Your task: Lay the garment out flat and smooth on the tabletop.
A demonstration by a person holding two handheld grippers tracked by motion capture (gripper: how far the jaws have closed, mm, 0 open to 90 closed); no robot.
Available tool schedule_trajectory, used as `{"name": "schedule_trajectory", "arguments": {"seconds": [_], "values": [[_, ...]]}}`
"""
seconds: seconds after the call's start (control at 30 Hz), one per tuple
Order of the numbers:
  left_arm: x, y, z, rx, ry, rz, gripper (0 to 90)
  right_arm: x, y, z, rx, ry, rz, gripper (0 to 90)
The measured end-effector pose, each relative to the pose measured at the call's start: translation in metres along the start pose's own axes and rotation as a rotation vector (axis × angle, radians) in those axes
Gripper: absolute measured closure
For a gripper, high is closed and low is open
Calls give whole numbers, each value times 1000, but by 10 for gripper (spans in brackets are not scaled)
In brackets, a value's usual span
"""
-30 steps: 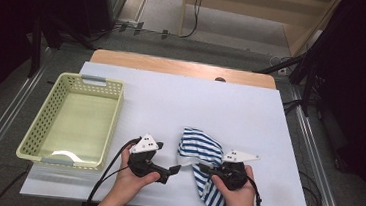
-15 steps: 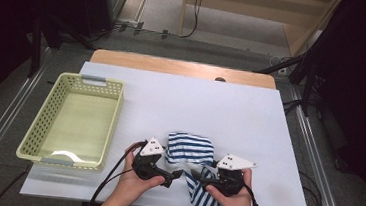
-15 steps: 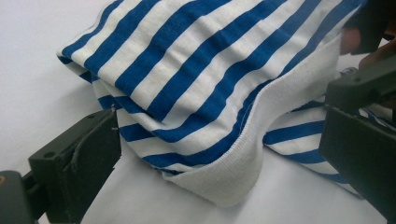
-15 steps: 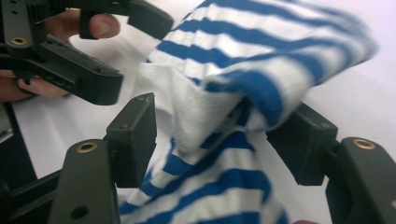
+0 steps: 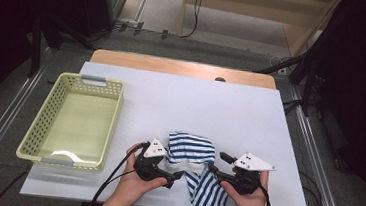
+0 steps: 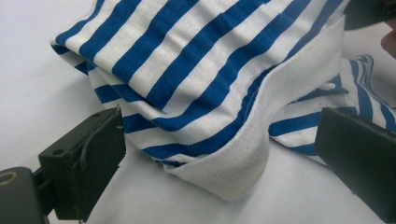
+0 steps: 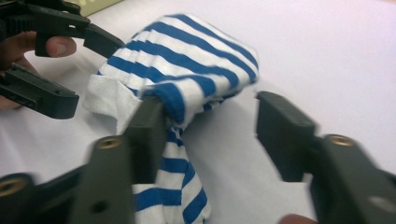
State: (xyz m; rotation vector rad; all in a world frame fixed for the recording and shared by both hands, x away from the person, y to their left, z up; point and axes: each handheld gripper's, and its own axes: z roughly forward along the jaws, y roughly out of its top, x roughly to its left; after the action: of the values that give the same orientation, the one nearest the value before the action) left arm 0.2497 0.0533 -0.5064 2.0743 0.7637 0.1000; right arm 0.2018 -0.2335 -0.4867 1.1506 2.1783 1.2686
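Note:
A blue-and-white striped cloth [image 5: 191, 148] lies folded over itself at the table's near edge, with a striped tail [image 5: 209, 195] running toward me. My left gripper [image 5: 179, 174] comes at it from the left, open. In the left gripper view the cloth's white hem [image 6: 224, 163] sits between the jaws [image 6: 219, 158], and neither pad touches it. My right gripper [image 5: 217, 162] is on the cloth's right side, open, and its jaws have just been closing. In the right gripper view [image 7: 210, 121] the fold [image 7: 187, 93] rests against one jaw, with bare table in the gap.
A pale yellow-green plastic basket [image 5: 92, 81] stands at the left of the white table top [image 5: 231, 107]. A wooden strip [image 5: 174, 66] runs along the far edge. Metal rails border both sides. Cables trail from the grippers off the near edge.
The cloth's upper part has been laid over to the left into a flat fold. My right gripper has drawn back to the right and lifted slightly. The left gripper stayed put.

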Motion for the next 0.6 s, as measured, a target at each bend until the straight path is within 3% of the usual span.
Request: {"name": "schedule_trajectory", "arguments": {"seconds": [0.13, 0.37, 0.53, 0.6], "values": [[-1, 0, 0, 6, 3, 8, 25, 4, 5, 0, -25, -4, -46, 821], [-2, 2, 3, 15, 3, 21, 44, -6, 20, -5, -62, -32, -38, 850], [-4, 5, 6, 6, 42, 26, 61, -20, 30, -11, -94, -49, 3, 850], [-5, 7, 9, -4, 56, 32, 114, -25, 33, -12, -94, -60, 6, 850]]}}
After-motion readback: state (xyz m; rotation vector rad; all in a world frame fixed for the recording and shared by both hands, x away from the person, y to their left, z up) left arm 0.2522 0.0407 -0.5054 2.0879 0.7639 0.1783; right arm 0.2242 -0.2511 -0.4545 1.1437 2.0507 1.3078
